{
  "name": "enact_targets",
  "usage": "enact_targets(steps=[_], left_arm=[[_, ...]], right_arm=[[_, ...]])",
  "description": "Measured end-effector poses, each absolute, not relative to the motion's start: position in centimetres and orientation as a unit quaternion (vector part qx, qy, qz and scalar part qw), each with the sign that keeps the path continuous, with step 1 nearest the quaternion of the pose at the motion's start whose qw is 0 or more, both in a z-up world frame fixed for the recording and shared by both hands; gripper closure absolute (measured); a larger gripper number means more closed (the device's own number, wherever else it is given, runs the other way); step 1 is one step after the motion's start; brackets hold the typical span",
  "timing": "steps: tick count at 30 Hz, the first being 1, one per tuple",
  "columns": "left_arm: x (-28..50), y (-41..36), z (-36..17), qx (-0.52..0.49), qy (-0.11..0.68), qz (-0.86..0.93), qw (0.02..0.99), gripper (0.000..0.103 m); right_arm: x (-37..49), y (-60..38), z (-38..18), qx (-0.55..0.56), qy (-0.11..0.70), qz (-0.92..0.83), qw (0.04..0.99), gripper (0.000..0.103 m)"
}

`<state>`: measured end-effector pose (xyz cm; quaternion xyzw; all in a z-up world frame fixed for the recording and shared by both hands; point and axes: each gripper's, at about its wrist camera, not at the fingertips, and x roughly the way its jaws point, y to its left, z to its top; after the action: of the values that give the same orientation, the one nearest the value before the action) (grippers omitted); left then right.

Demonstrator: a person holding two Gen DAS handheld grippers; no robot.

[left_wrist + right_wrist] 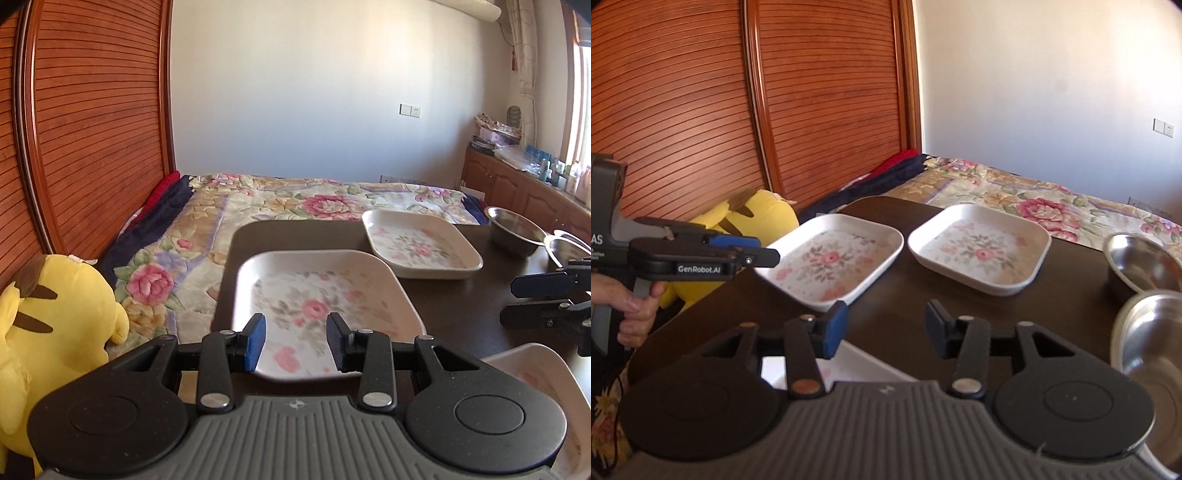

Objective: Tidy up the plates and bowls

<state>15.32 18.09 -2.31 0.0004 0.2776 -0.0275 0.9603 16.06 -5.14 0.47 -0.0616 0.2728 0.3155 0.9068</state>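
**Left gripper tips up the near-left plate**

The left gripper [295, 341] pinches the near edge of a floral plate [317, 295]. In the right wrist view that plate [831, 258] sits tilted, its near-left corner raised off the table [897, 314] at the gripper's tip [768, 258]; its fingers stand edge-on there.

A second plate [421, 243] lies flat at 1 o'clock of the held one, just apart. A third plate [535, 373] sits at the near edge, at 4 o'clock.

The right gripper [884, 332] hangs over the table, fingers spread, holding nothing.

Two steel bowls [1141, 266] [1152, 343] rest at 3 o'clock, the nearer one overlapping the farther in view. A yellow plush [55, 317] lies at 9 o'clock beside the bed [295, 199].
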Motion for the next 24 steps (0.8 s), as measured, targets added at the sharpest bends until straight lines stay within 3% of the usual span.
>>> enact_targets(steps=[21, 24], left_arm=[[19.9, 21.3, -3.0, -0.006, 0.278, -0.014, 0.96, 0.064], [20.0, 21.6, -3.4, -0.009, 0.28, -0.013, 0.96, 0.068]], right_arm=[[21.8, -0.5, -0.5, -0.028, 0.338, 0.34, 0.877, 0.054], [22.3, -0.1, -1.0, -0.027, 0.35, 0.339, 0.873, 0.057]])
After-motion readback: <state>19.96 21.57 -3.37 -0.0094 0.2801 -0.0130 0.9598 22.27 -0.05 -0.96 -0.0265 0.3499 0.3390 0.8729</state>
